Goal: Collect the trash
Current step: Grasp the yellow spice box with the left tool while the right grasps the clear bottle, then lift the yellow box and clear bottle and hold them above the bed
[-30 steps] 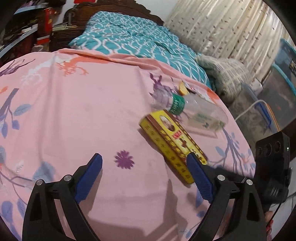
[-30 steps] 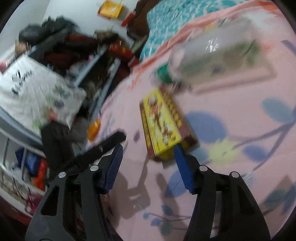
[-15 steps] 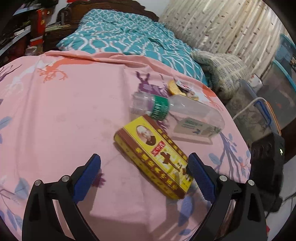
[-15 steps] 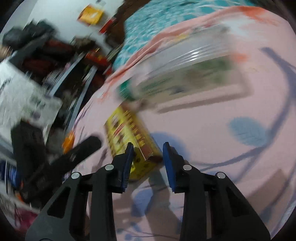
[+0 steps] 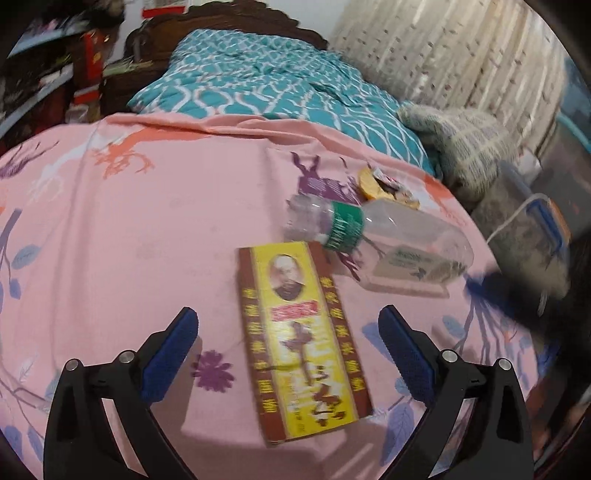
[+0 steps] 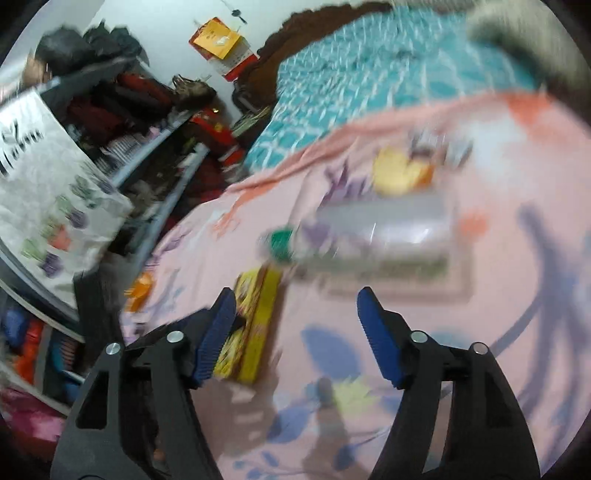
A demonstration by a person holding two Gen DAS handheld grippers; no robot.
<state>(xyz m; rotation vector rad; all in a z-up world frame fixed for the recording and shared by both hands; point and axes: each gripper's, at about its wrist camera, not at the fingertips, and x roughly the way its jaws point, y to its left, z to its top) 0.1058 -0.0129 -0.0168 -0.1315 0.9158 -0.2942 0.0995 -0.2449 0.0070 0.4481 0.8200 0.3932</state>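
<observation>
A yellow and brown flat box [image 5: 299,336] lies on the pink flowered sheet [image 5: 129,240], between the open fingers of my left gripper [image 5: 286,332], which is empty. A clear plastic bottle with a green label [image 5: 380,240] lies on its side just beyond the box. Small wrappers [image 5: 384,184] lie behind the bottle. In the blurred right wrist view my right gripper [image 6: 295,314] is open and empty; the box [image 6: 255,325] sits beside its left finger and the bottle [image 6: 373,236] lies ahead.
A teal patterned quilt [image 5: 266,85] and a wooden headboard [image 5: 229,18] lie at the far end. A grey pillow [image 5: 458,144] and storage bins [image 5: 532,229] stand at the right. Cluttered shelves [image 6: 110,129] and a white bag [image 6: 48,177] stand left of the bed.
My right gripper closed on the box's end, turned it to lie lengthwise, then opened and drew back. My left gripper moved so the box lies between its fingers.
</observation>
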